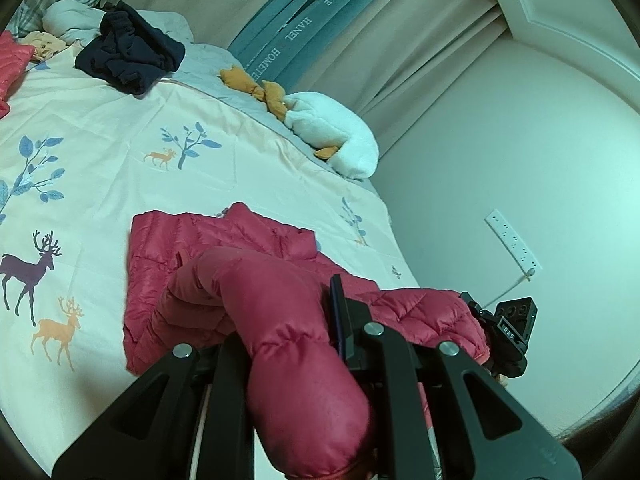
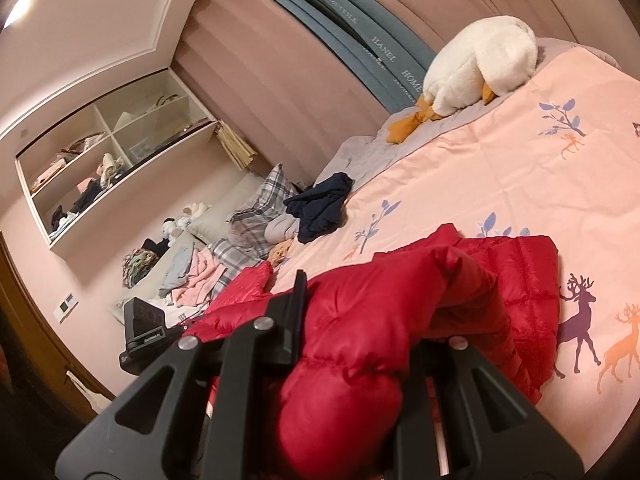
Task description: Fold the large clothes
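A red quilted down jacket (image 1: pixel 208 248) lies on the deer-print bed cover (image 1: pixel 120 148), part of it lifted. My left gripper (image 1: pixel 288 320) is shut on a puffy fold of the jacket, which bulges between its jaws and hides the left finger. My right gripper (image 2: pixel 360 320) is shut on another fold of the same red jacket (image 2: pixel 520 264), which hides its right finger. The right gripper also shows in the left wrist view (image 1: pixel 504 332) at the jacket's right end. The left gripper's camera block shows in the right wrist view (image 2: pixel 144 336).
A dark navy garment (image 1: pixel 128 56) lies further up the bed, next to a white duck plush (image 1: pixel 336 136) and plaid pillows (image 2: pixel 260 208). A second red garment (image 1: pixel 10 64) lies at the far left. A power strip (image 1: pixel 512 240) hangs on the wall. Wall shelves (image 2: pixel 112 168) hold clothes.
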`<act>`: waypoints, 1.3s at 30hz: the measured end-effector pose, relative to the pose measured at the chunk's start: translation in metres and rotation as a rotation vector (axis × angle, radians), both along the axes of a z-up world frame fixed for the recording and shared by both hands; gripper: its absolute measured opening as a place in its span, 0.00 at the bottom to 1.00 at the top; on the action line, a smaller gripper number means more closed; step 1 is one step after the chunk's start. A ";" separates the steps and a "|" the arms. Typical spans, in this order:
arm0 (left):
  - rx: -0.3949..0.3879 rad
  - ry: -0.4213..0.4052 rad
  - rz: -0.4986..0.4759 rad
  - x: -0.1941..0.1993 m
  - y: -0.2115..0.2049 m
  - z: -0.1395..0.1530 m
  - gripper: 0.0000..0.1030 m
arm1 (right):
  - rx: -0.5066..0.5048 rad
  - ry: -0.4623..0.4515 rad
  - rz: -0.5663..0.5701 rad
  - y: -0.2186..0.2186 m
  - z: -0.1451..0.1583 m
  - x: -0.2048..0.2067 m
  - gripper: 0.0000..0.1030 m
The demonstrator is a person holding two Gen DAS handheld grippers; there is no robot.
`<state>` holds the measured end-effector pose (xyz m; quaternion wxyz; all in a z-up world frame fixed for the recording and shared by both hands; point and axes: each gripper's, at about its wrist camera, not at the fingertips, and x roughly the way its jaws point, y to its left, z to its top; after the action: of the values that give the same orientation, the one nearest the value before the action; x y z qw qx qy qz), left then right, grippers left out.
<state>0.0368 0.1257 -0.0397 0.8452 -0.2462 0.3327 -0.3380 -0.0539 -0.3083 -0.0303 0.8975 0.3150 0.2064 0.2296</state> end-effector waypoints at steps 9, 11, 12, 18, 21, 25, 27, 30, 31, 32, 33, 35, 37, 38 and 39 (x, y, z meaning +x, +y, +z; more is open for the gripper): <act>-0.006 0.034 0.015 0.027 -0.002 -0.013 0.14 | -0.033 0.031 -0.045 -0.004 -0.014 0.020 0.17; -0.007 0.044 0.021 0.033 -0.003 -0.016 0.14 | -0.043 0.036 -0.050 -0.004 -0.017 0.025 0.17; -0.007 0.048 0.022 0.035 -0.003 -0.018 0.14 | -0.053 0.038 -0.055 -0.004 -0.018 0.027 0.17; -0.007 0.074 0.035 0.048 -0.004 -0.027 0.14 | -0.069 0.056 -0.069 -0.006 -0.028 0.041 0.18; -0.004 0.089 0.039 0.054 -0.004 -0.032 0.14 | -0.077 0.071 -0.077 -0.007 -0.033 0.047 0.18; -0.010 0.112 0.044 0.065 -0.005 -0.039 0.14 | -0.088 0.083 -0.084 -0.007 -0.037 0.054 0.18; -0.015 0.123 0.047 0.069 -0.005 -0.042 0.14 | -0.094 0.090 -0.087 -0.008 -0.040 0.059 0.18; -0.015 0.140 0.056 0.076 -0.005 -0.048 0.14 | -0.101 0.101 -0.092 -0.009 -0.043 0.066 0.18; -0.015 0.143 0.057 0.077 -0.005 -0.050 0.14 | -0.103 0.105 -0.092 -0.009 -0.045 0.069 0.18; -0.015 0.148 0.059 0.079 -0.005 -0.051 0.14 | -0.104 0.107 -0.093 -0.009 -0.046 0.071 0.18; -0.015 0.151 0.061 0.081 -0.005 -0.053 0.14 | -0.105 0.110 -0.094 -0.010 -0.047 0.073 0.18; -0.016 0.159 0.063 0.086 -0.006 -0.055 0.14 | -0.105 0.116 -0.095 -0.011 -0.050 0.077 0.18; -0.012 0.165 0.065 0.090 -0.007 -0.057 0.14 | -0.105 0.121 -0.097 -0.012 -0.052 0.081 0.18; -0.009 0.169 0.067 0.094 -0.007 -0.058 0.14 | -0.106 0.126 -0.098 -0.012 -0.054 0.083 0.18; -0.004 0.171 0.068 0.096 -0.008 -0.059 0.14 | -0.107 0.131 -0.100 -0.013 -0.055 0.086 0.18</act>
<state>0.1329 0.1175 -0.0986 0.8242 -0.2871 0.3943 -0.2876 0.0321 -0.3209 -0.0853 0.9079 0.2909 0.2606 0.1520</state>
